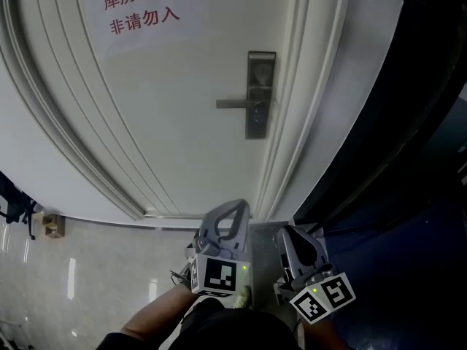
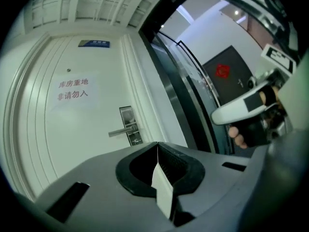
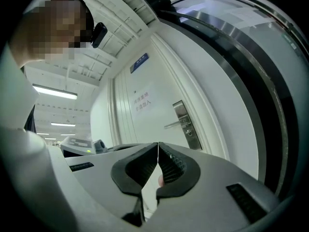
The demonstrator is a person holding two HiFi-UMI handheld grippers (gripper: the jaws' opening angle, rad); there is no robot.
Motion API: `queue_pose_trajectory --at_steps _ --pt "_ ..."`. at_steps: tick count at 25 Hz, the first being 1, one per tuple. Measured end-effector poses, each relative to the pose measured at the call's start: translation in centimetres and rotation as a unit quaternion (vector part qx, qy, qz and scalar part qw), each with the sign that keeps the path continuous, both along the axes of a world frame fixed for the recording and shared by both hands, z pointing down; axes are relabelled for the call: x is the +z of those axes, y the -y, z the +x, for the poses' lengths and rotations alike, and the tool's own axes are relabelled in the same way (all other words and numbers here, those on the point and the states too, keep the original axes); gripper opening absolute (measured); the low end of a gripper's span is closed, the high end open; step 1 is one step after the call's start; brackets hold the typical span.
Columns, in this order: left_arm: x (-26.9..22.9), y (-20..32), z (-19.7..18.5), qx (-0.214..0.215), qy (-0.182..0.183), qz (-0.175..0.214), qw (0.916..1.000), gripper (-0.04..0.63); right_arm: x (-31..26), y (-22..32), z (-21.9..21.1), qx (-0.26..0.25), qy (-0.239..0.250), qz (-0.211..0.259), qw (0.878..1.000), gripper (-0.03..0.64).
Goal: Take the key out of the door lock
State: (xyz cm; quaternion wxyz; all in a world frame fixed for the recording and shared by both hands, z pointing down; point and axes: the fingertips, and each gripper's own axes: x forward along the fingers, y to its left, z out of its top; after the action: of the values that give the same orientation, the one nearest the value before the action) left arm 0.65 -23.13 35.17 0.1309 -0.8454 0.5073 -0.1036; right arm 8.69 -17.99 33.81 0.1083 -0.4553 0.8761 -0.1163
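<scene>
One big white door [image 1: 146, 122] fills the head view, closed, with a red-lettered notice [image 1: 141, 6] up top. The metal lock plate [image 1: 260, 93] sits near its right edge, and the lever handle [image 1: 235, 103] lies level, pointing left. The key should be in that plate, long axis straight out from the door I'd guess, but it's too small to make out. The left gripper [image 1: 235, 208] and right gripper [image 1: 287, 233] are well short of the door, both with jaws pressed together on nothing. Makes sense, since the reach isn't made yet.
</scene>
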Motion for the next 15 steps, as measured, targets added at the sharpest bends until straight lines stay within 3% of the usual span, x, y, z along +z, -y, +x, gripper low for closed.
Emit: queue_pose_trajectory --at_steps 3,6,15 --pt "-0.1 4.3 0.4 -0.015 0.063 0.042 0.997 0.006 0.2 2.0 0.7 0.0 0.003 -0.004 1.0 0.015" --pt "0.1 8.2 0.7 -0.019 0.105 0.068 0.992 0.007 0.9 3.9 1.6 0.009 0.006 -0.008 1.0 0.015" --pt "0.7 15.0 1.9 0.012 0.102 0.08 0.9915 0.008 0.5 10.1 -0.2 0.021 -0.026 -0.001 0.999 0.015"
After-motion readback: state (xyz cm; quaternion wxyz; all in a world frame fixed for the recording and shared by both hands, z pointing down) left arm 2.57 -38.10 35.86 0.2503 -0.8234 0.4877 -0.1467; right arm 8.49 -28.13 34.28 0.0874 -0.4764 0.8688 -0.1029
